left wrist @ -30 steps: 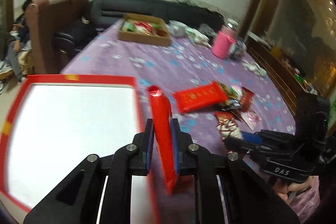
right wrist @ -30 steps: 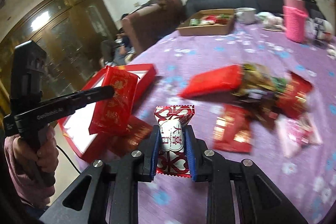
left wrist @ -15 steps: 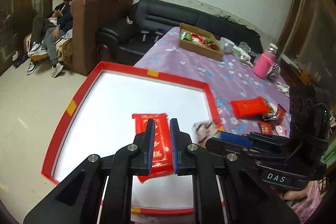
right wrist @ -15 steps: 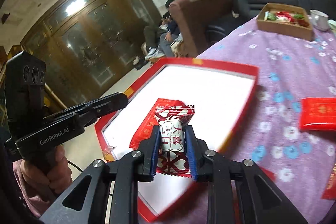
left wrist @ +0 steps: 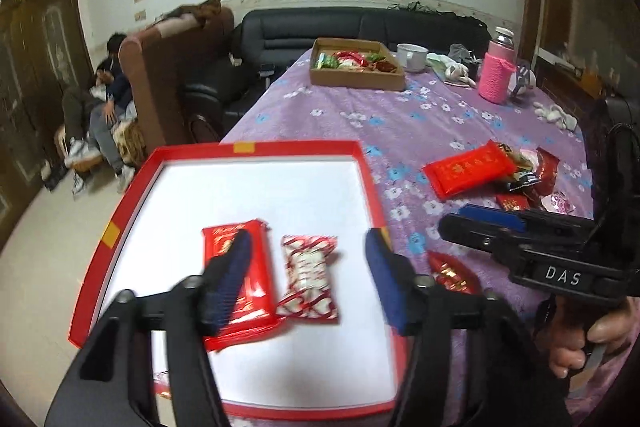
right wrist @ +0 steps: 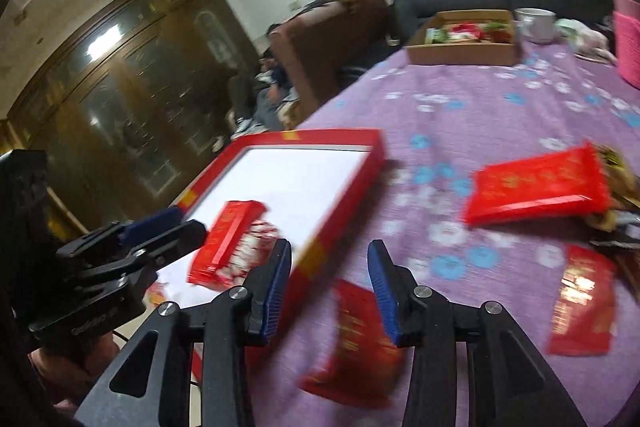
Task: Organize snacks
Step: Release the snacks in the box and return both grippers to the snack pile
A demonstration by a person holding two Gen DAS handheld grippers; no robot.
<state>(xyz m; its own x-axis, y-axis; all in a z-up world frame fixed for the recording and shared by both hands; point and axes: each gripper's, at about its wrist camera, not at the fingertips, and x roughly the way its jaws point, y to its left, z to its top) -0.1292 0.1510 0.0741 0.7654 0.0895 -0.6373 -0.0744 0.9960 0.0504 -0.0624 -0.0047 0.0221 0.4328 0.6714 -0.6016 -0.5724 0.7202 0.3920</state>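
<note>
The left gripper is held with its jaws spread wide above the red-rimmed tray; they have just been opening, and nothing is clamped between them. The red snack packet is seen lying flat on the tray's white floor, partly behind the left blue pad, and the red-and-white candy packet lies just beside it, within the gap but untouched by either pad. The right gripper is shown with its jaws moderately apart, also having just been opening, and empty; it is held over the tray's near edge and the purple flowered tablecloth, with a small red packet lying on the cloth below it. Half a second ago each packet was still pinched in narrow jaws above the tray; both have since been released into it. More snacks remain piled on the cloth to the right, well apart from the tray.
</note>
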